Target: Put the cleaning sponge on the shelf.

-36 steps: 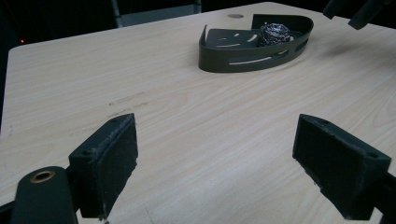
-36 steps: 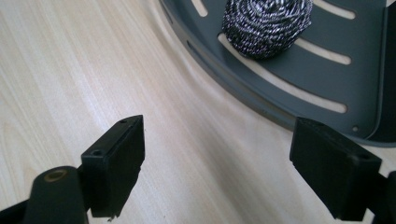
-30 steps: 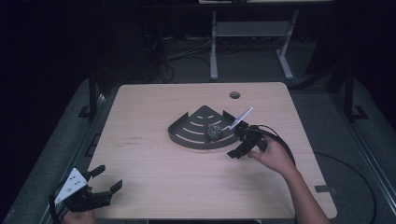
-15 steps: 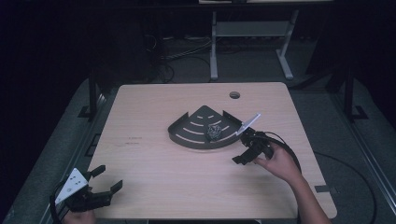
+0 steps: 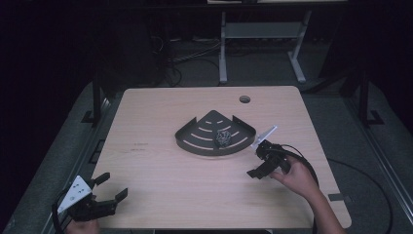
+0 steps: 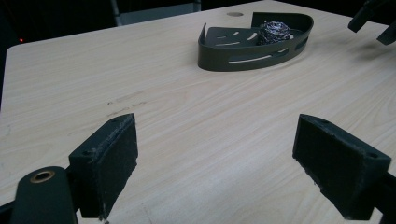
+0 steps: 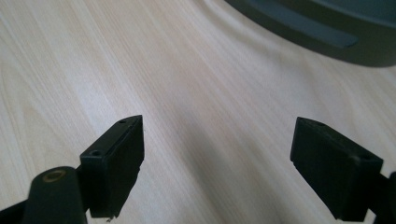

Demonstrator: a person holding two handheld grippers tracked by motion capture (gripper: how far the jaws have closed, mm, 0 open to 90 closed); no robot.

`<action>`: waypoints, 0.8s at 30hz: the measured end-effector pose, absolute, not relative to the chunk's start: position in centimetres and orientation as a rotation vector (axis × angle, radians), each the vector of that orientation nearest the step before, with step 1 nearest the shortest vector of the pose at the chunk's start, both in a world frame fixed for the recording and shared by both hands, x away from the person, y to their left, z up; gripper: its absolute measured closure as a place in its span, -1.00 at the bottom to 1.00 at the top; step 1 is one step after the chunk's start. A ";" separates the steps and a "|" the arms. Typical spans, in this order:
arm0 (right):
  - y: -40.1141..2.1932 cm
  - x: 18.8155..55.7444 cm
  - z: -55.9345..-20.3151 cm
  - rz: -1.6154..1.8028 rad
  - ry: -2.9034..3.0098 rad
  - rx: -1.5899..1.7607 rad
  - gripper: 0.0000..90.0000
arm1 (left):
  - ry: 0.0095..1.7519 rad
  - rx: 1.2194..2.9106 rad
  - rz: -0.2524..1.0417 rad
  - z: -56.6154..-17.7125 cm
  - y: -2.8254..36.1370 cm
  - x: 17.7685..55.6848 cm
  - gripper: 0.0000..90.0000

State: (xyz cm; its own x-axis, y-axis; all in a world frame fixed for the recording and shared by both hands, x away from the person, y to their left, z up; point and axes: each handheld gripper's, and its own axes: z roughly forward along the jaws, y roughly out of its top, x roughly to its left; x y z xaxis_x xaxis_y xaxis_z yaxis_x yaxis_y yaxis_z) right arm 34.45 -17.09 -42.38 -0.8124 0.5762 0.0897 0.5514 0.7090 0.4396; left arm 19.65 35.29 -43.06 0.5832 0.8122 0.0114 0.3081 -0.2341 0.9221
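Note:
A dark fan-shaped slotted tray [image 5: 195, 138] [image 6: 219, 56] lies in the middle of the wooden table. A crumpled metallic scouring ball [image 5: 223, 138] [image 6: 274, 31] rests inside it near its curved front wall. My right gripper [image 5: 257, 161] [image 7: 217, 163] hovers just off the tray's right front corner, open, with bare table between its jaws; the tray's wall [image 7: 327, 44] crosses the top of the right gripper view. My left gripper [image 5: 110, 186] [image 6: 215, 163] stays at the table's near left corner, jaws wide open and holding nothing.
A round cable hole [image 5: 244, 99] sits near the table's far edge. A metal stand [image 5: 224, 44] and cables lie on the dark floor behind the table. The right gripper's cable [image 5: 304, 163] loops beside the person's hand.
The right gripper has drawn back from the tray toward the near right side of the table and sunk a little. The left gripper has stayed where it was.

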 end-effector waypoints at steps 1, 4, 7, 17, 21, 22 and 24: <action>-17.2 34.4 -42.5 0.711 2.855 0.939 -0.62 | 0.916 1.805 0.624 -43.1 35.3 19.7 -0.71; -17.4 34.2 -42.7 0.707 2.854 0.939 -0.62 | 0.916 1.806 0.622 -43.1 35.3 19.7 -0.70; -17.8 34.0 -42.9 0.703 2.857 0.948 -0.62 | 0.918 1.805 0.621 -43.1 35.3 19.7 -0.70; -19.1 33.0 -43.4 0.704 2.841 0.962 -0.62 | 0.919 1.804 0.623 -43.1 35.3 19.7 -0.70; -19.8 32.5 -43.7 0.715 2.836 0.977 -0.62 | 0.920 1.804 0.622 -43.1 35.3 19.7 -0.71; -19.9 32.4 -43.8 0.716 2.838 0.980 -0.62 | 0.920 1.806 0.621 -43.1 35.3 19.7 -0.71; -20.3 32.2 -43.9 0.715 2.834 0.987 -0.62 | 0.921 1.806 0.622 -43.1 35.3 19.7 -0.71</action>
State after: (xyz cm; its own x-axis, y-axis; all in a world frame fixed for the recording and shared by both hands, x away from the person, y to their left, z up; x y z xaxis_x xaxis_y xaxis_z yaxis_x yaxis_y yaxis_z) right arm 32.16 -20.32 -43.92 -0.7939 0.6004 0.0957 0.5739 0.6881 0.4439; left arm 19.72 35.30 -43.14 0.5817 0.8133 0.0105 0.3130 -0.2358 0.9200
